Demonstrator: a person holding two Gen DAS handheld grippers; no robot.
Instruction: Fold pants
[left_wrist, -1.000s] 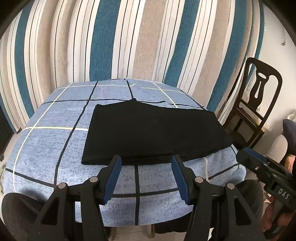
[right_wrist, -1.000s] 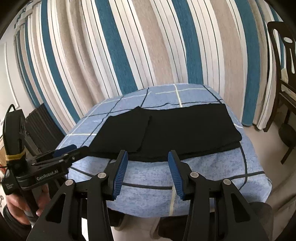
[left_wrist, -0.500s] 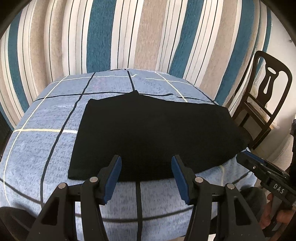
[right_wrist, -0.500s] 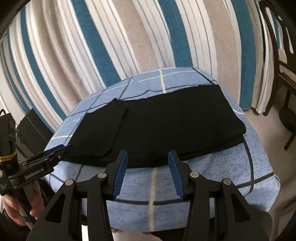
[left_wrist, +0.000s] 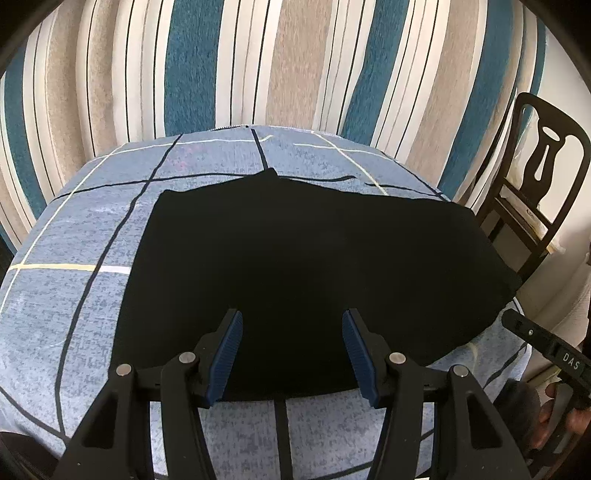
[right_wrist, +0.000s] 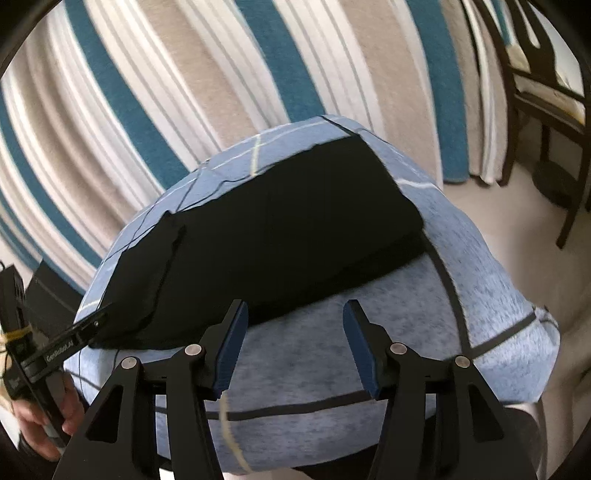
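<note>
Hovering over the pants (left_wrist: 314, 266) on the surface (left_wrist: 74, 258), left tongs (left_wrist: 291, 347) stood open, empty; right tongs (right_wrist: 293, 349), just opened wider, empty, should pinch both layers at the near edge.

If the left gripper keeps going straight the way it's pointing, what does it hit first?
Most likely the black pants: the left gripper is open and aimed down at their near edge on the blue tablecloth. Depth is hard to judge.
</note>
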